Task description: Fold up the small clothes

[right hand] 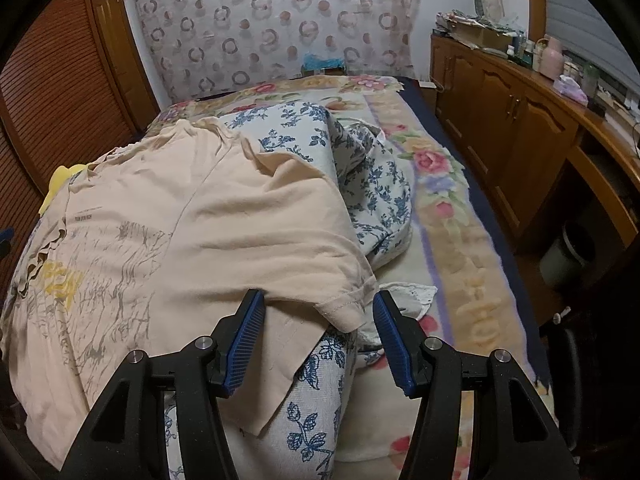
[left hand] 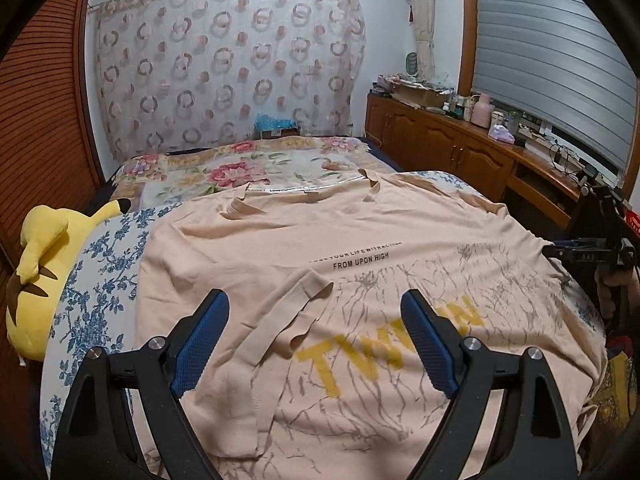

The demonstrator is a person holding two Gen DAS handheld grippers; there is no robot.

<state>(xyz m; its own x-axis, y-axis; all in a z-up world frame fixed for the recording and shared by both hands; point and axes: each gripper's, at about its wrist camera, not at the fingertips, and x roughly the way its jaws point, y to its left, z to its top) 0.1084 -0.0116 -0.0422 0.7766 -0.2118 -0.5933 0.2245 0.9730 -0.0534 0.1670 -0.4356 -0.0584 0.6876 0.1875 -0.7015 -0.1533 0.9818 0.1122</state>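
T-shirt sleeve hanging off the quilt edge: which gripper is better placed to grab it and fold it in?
Probably the right gripper: it is open with the sleeve hem right between its fingers. The left gripper, also open, hovers over the T-shirt print, near a sleeve already folded in.

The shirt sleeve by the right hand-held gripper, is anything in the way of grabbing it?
Nothing visible blocks it. The right hand-held gripper is open, and the peach T-shirt sleeve hem hangs right between its blue pads, over the blue-flowered quilt.
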